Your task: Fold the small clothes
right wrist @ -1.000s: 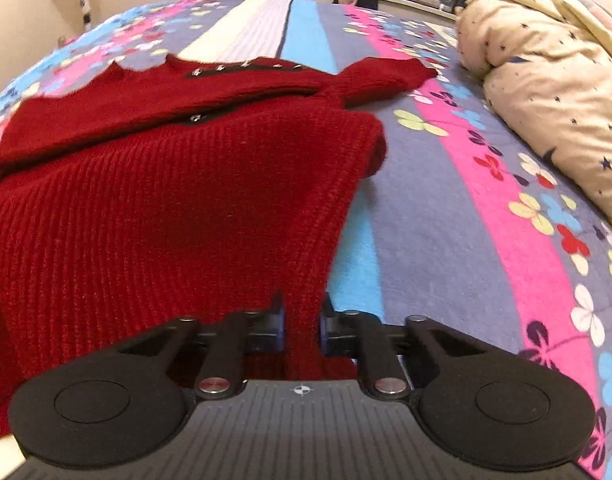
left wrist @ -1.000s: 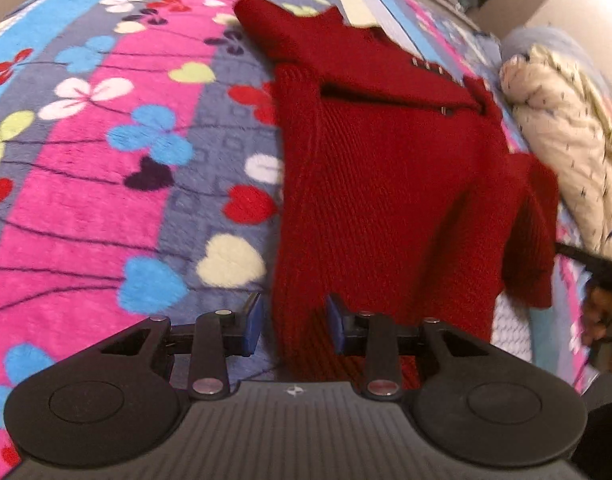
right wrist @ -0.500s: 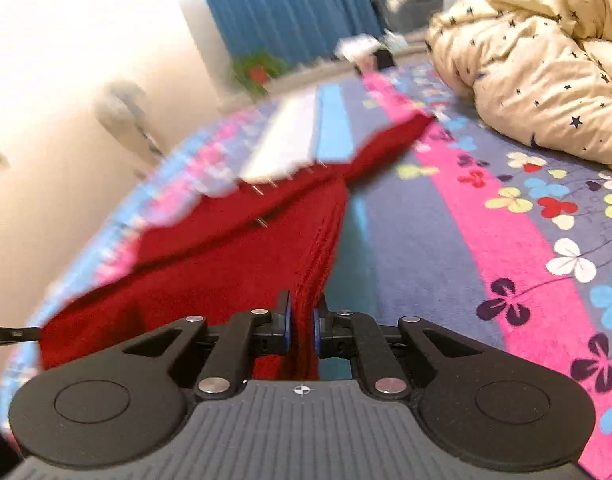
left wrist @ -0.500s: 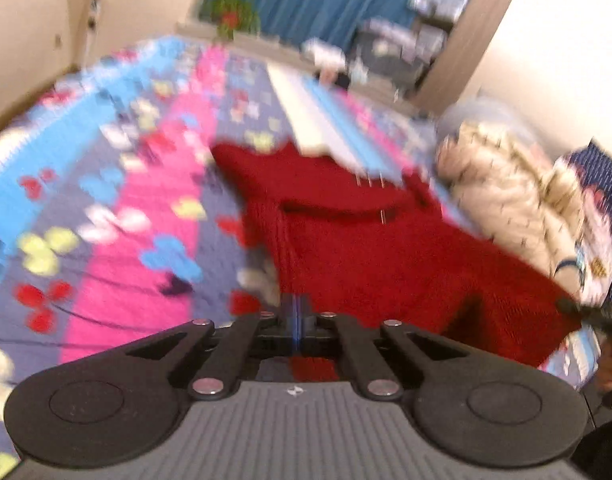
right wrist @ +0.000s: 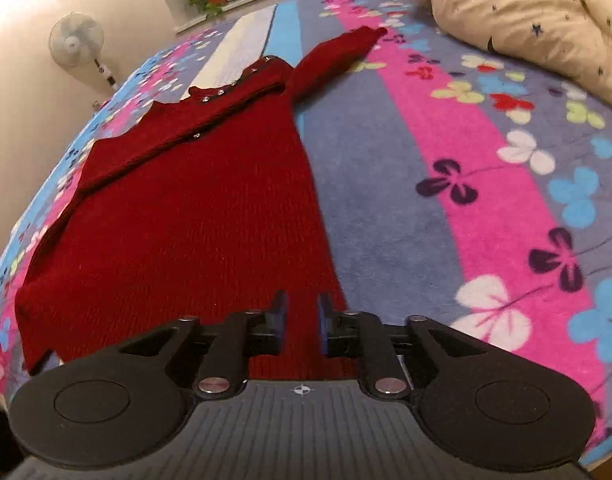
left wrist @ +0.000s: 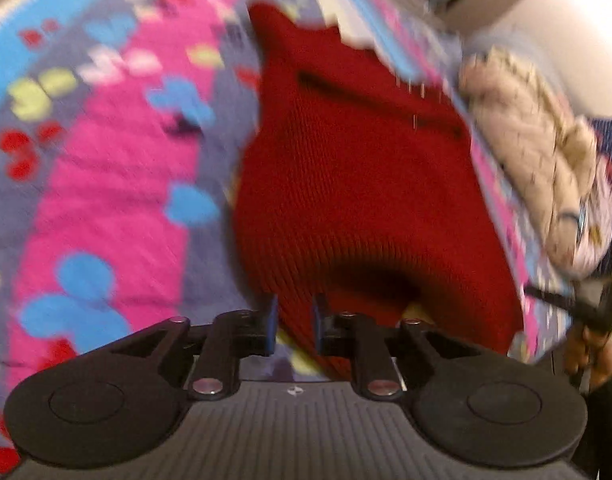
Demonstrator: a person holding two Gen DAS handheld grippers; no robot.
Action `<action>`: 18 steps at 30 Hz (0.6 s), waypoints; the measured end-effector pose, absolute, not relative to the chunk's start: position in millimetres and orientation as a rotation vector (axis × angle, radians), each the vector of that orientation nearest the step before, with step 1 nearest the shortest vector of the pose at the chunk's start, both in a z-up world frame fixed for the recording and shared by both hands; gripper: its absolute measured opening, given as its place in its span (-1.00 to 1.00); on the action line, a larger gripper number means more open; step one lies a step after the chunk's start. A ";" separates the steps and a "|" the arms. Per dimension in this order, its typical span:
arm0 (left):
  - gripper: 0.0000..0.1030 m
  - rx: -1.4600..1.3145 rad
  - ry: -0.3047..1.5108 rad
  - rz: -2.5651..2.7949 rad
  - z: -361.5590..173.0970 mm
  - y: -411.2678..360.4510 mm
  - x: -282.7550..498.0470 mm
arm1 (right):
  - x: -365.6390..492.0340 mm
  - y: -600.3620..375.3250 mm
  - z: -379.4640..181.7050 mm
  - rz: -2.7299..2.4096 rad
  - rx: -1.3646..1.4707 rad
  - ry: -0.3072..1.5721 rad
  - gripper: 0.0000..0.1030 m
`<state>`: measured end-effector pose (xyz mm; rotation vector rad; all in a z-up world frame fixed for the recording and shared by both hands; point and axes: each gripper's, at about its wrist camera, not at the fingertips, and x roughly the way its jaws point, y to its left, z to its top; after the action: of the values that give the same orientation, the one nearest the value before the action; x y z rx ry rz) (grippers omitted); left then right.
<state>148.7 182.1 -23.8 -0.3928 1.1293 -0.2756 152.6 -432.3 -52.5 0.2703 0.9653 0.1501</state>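
Both hand-held grippers, left (left wrist: 293, 322) and right (right wrist: 302, 320), opening over red sweater (right wrist: 194, 216) hem; bedspread (right wrist: 445, 168) bare rightward.

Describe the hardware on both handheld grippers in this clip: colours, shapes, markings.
The left gripper and right gripper match: black linkage arms with silver pivot pins, blue-faced pads, two round black discs, and a ribbed grey base bearing a small crosshair mark.

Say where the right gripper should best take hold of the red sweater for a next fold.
Probably the outstretched sleeve. It lies flat, clear of the red sweater body, so the right gripper, jaws now opening over the hem, could come in from the bare blanket side and pinch the cuff edge.
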 end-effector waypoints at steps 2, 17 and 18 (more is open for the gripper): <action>-0.38 -0.378 1.187 -0.281 -38.1 166.6 158.0 | 159.8 -424.9 -55.8 0.144 0.251 0.973 -0.16; -0.89 -0.232 1.093 -0.237 -42.9 134.4 156.0 | 159.4 -413.8 -58.2 0.176 0.207 0.953 -0.89; -0.90 -0.242 1.041 -0.258 -29.2 141.7 147.0 | 155.8 -418.4 -50.1 0.171 0.224 0.920 -0.89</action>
<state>147.0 141.7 -29.2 -0.2423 1.0408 -0.2583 155.8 -418.4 -50.1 0.2245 0.9197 0.1709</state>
